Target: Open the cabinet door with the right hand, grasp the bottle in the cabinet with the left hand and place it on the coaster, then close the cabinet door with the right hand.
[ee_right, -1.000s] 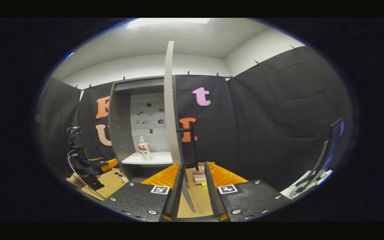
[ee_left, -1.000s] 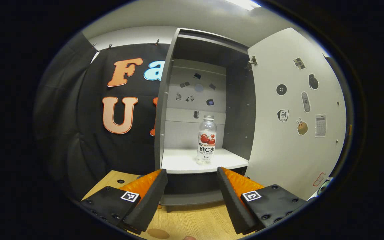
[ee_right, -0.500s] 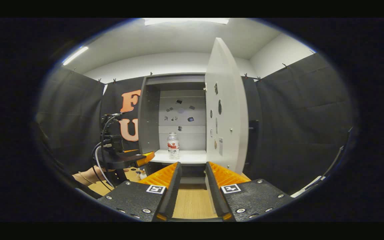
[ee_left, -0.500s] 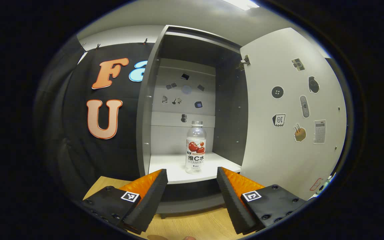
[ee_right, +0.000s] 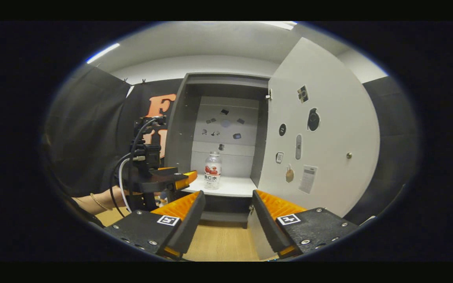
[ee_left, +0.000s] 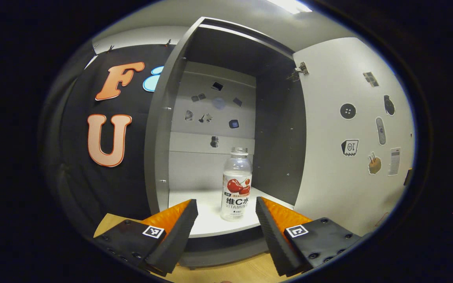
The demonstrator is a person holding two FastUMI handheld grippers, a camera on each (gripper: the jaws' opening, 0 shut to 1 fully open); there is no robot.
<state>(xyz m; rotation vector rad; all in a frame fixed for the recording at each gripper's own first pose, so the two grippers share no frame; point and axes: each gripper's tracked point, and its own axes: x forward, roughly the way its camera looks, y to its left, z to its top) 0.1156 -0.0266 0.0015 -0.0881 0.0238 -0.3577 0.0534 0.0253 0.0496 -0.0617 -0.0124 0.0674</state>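
Cabinet door (ee_left: 352, 129) swung wide open to the right, so step one looks done; step in hand is the left-hand reach for the bottle (ee_left: 236, 184). Bottle stands upright on the white shelf (ee_left: 195, 200) inside the cabinet (ee_left: 159, 129), near the front edge, clear plastic with a red-and-white label, cap on. Left gripper (ee_left: 226, 214) lined up in front of it, jaws spread wide and empty, bottle sits in the gap between them but farther in, not touched. In the right gripper view the left gripper (ee_right: 171, 179) shows at the shelf's left front corner, held by a hand with a bracelet on the wrist, bottle (ee_right: 212, 170) just beyond its tips. Right gripper (ee_right: 224, 204) sits back from the cabinet over the wooden surface (ee_right: 218, 243), jaws open and holding nothing, door (ee_right: 325, 129) to its right and apart from it. Coaster not identifiable. Next move, as a judgement: push the left gripper straight in until the jaws straddle the labelled body, then close on it; keep low enough to grip the wide part, and go slow, a tall light bottle could tip if one jaw hits first.
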